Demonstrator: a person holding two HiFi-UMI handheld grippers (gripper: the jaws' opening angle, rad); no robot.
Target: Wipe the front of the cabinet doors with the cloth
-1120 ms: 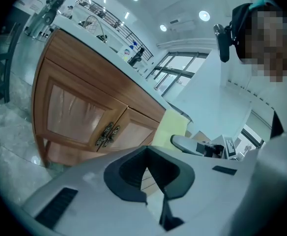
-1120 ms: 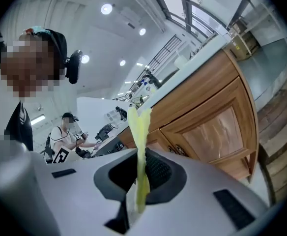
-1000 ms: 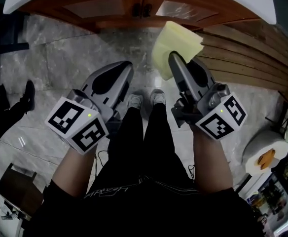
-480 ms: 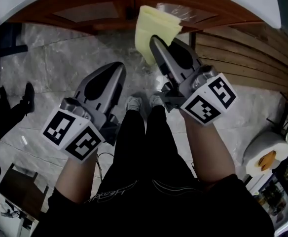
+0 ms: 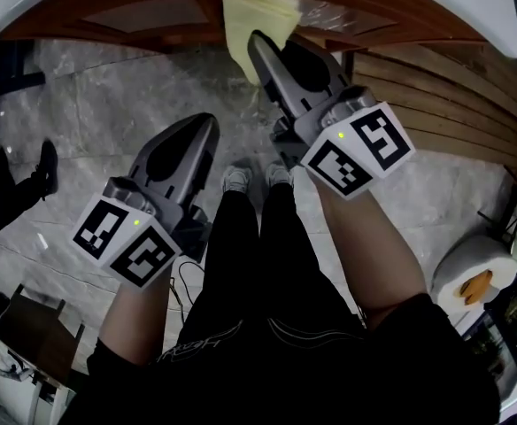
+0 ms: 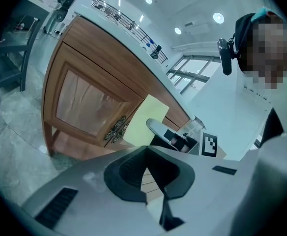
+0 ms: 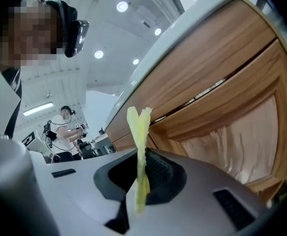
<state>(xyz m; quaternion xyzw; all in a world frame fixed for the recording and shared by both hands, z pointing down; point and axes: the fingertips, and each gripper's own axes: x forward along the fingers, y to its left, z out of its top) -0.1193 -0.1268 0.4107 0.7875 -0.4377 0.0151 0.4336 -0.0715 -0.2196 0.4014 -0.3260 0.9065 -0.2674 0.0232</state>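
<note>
Cloth (image 5: 254, 16), pale yellow, is clamped edge-on between the right gripper's (image 5: 260, 44) jaws. Its length runs out toward 12 o'clock onto the wooden cabinet door (image 5: 143, 14), just beside the ornate handles (image 6: 115, 131). At 8 o'clock from it, the left gripper (image 5: 204, 131) hangs over the marble floor (image 5: 81, 96), jaws together on nothing.

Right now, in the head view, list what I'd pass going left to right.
Dark shoe → left gripper → right gripper, shut on the cloth → wooden slats → white paper roll.
</note>
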